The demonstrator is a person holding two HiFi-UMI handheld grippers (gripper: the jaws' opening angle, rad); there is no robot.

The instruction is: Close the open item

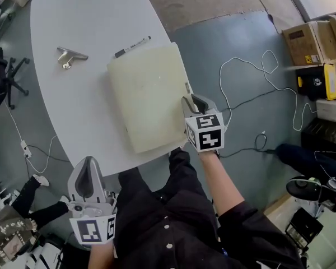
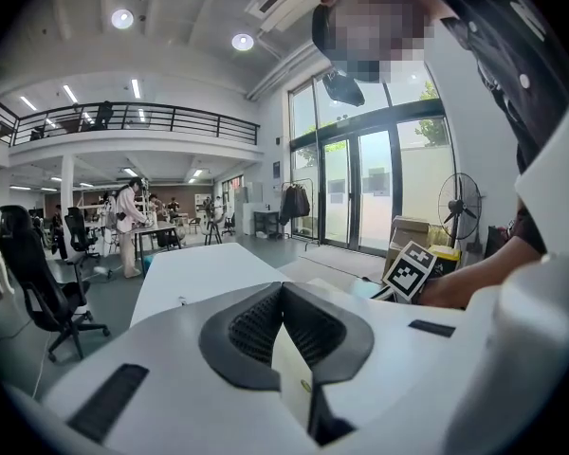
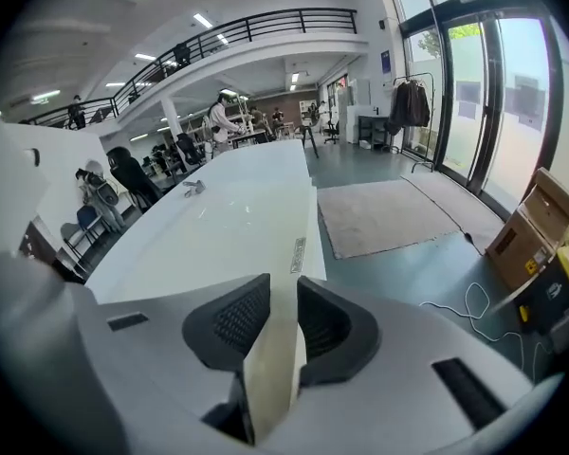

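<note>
Cream folder [image 1: 148, 97]: flat and shut on the near part of the white table [image 1: 73, 15], long axis running from the table's near edge away, small label on its right edge.
Right gripper [image 1: 193, 101]: at the folder's right edge, tilted down, jaws narrowly parted, pads not pressing.
Left gripper [image 1: 88, 167]: off the table by the person's left side, jaws together, empty.
Marker [image 1: 133, 46] and metal piece [image 1: 69, 56]: beyond the folder.
Grey floor [image 1: 241, 43]: white cable [image 1: 252, 77], cardboard boxes [image 1: 308, 41].
</note>
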